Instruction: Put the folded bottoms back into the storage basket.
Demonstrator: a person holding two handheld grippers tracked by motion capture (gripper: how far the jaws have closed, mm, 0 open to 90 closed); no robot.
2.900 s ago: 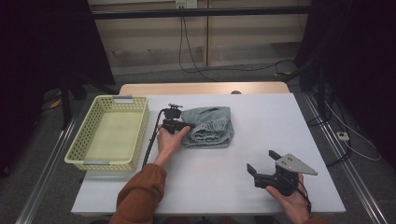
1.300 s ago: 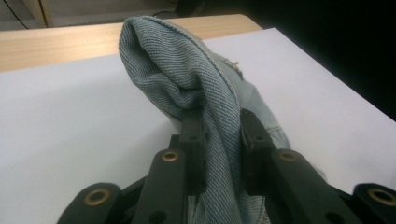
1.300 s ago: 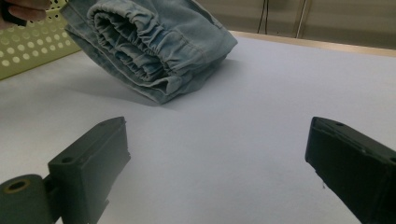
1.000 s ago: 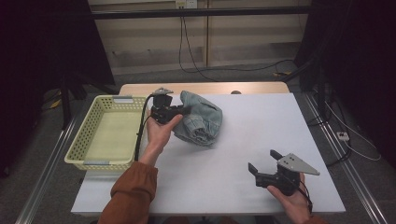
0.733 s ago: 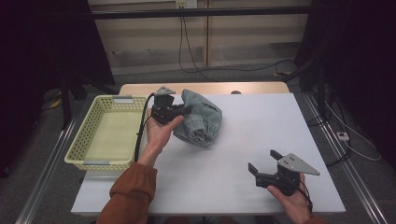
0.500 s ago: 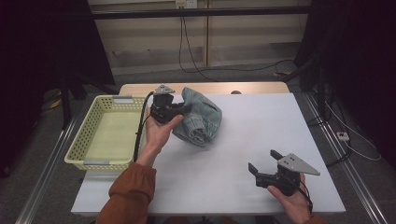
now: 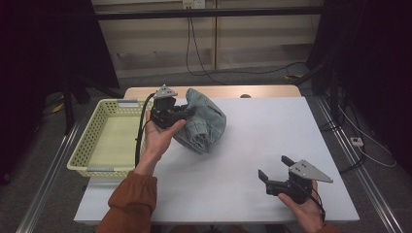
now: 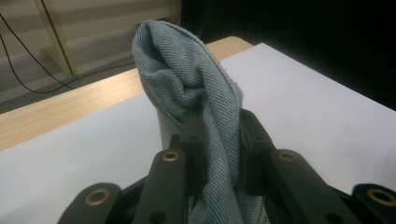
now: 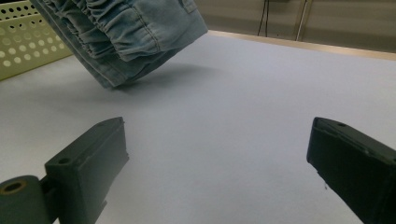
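Left tongs squeezed tight on a fold of the soft blue denim cloth bundle, near the far left part of the white worktop. Seen in the left gripper view: cloth pinched between both black jaws. Bundle lifted and tilted, lower end close above the worktop, just beside the pale yellow plastic basket with holes at the left edge. Right tongs wide open, holding nothing, low near the near right corner, well apart from the cloth.
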